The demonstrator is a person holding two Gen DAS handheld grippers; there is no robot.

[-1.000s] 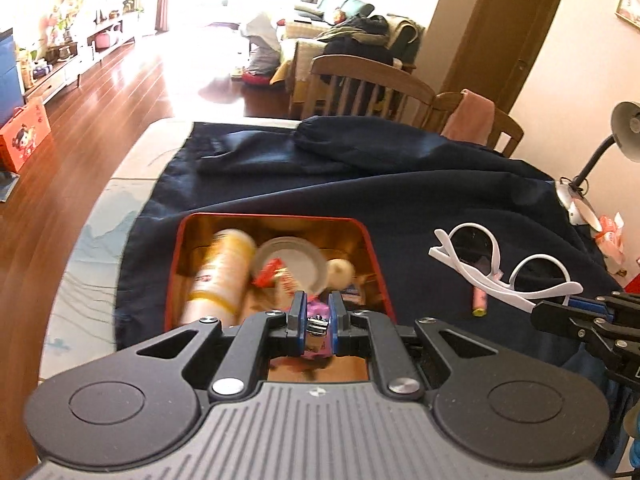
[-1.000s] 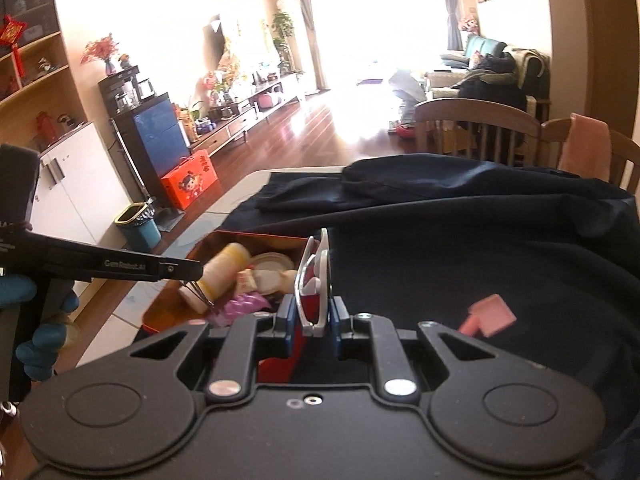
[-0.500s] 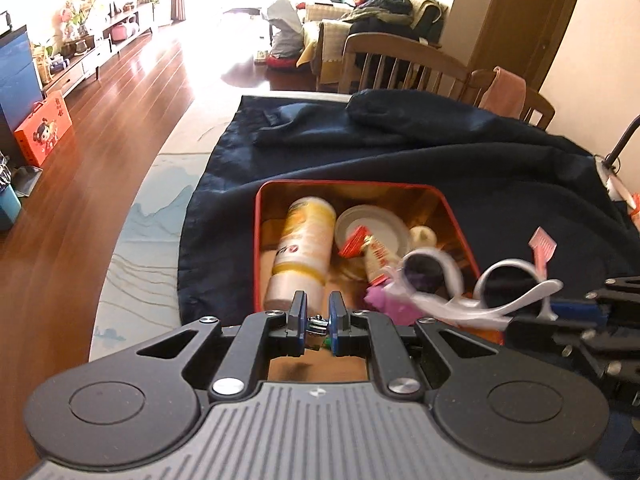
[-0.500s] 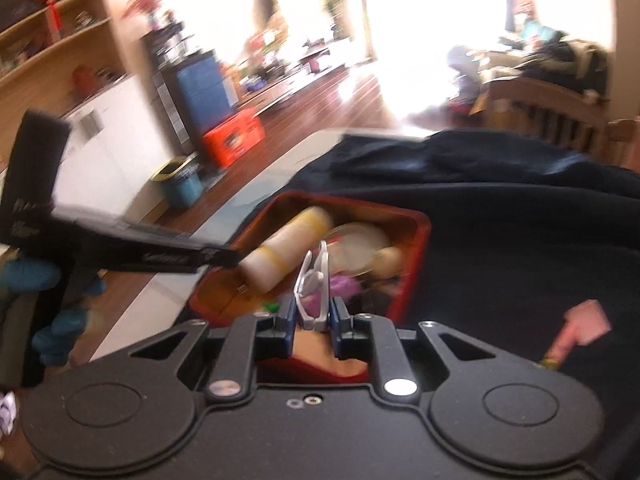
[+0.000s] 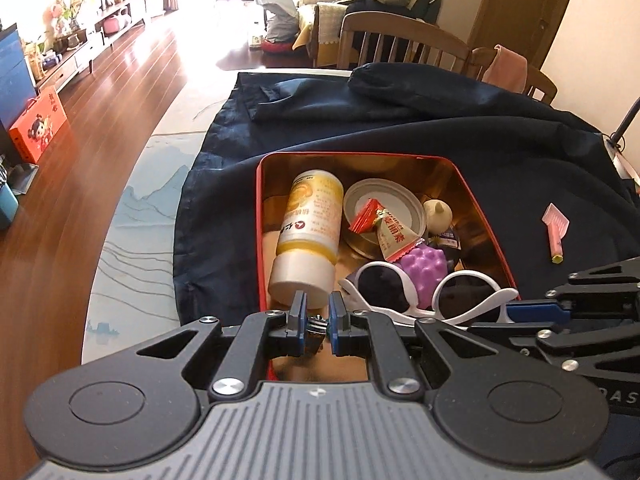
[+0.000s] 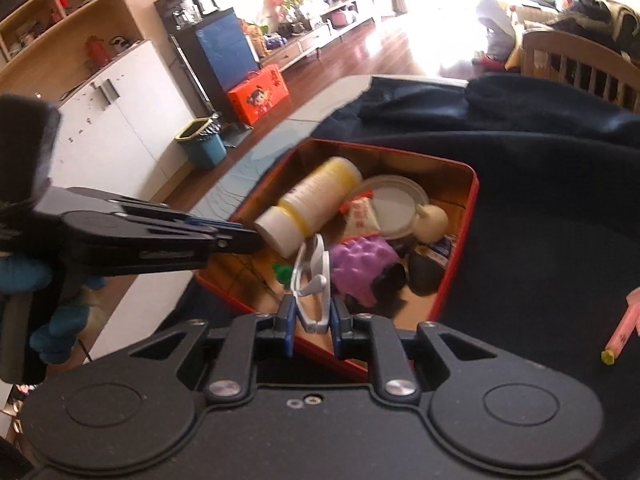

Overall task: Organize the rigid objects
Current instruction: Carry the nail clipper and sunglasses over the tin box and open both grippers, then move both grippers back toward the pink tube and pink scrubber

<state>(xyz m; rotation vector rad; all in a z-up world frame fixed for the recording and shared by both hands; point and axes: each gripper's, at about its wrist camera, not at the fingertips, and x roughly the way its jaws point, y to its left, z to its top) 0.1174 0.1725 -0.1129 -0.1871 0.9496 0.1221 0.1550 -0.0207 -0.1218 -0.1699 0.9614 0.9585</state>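
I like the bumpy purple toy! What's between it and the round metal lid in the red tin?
A triangular snack packet with red ends lies between them, overlapping the round metal lid and reaching the bumpy purple toy. The left wrist view shows it best.

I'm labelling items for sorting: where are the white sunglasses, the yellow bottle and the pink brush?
white sunglasses (image 5: 460, 294): left wrist view, right lens.
yellow bottle (image 5: 310, 228): left wrist view, middle of label.
pink brush (image 5: 555, 227): left wrist view, upper handle.

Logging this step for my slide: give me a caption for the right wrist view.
Right gripper holds white-framed sunglasses over the cluttered red metal tin.
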